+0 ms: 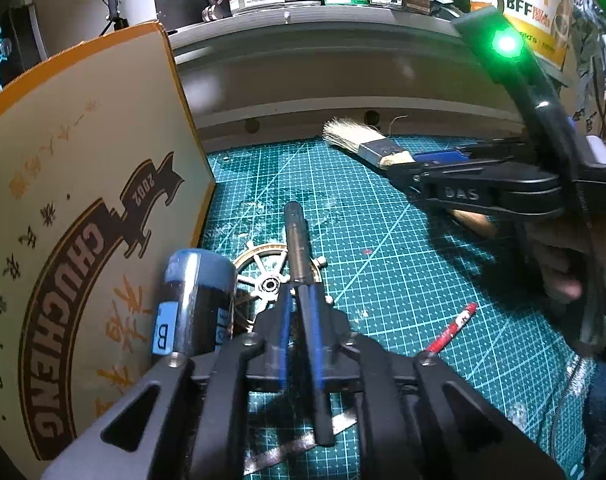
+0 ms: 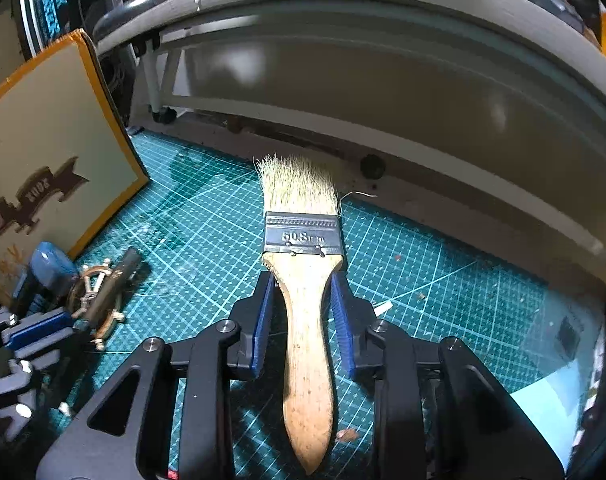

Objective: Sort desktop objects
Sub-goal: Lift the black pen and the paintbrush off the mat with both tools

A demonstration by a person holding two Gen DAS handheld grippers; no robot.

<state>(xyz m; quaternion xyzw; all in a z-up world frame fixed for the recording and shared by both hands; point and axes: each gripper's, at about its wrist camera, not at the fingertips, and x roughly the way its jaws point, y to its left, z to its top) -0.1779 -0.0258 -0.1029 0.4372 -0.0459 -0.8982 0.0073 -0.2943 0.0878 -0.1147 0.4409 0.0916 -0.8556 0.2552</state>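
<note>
My left gripper (image 1: 301, 300) is shut on a dark metal pen-like tool (image 1: 299, 240), held just above the green cutting mat (image 1: 383, 264) over a brass ship's-wheel ornament (image 1: 263, 276). A wide wooden paintbrush (image 2: 305, 280) with pale bristles lies on the mat between the fingers of my right gripper (image 2: 303, 292). The blue pads stand a little off the handle on both sides, so that gripper is open. The brush (image 1: 363, 140) and right gripper (image 1: 435, 168) also show in the left wrist view, at the far right.
A large cream and orange box (image 1: 75, 220) leans at the left. A blue-capped cylinder (image 1: 195, 292) stands beside it. A red pen (image 1: 451, 328) and a metal ruler (image 1: 287, 448) lie on the mat. A cluttered shelf (image 1: 323, 20) overhangs the back edge.
</note>
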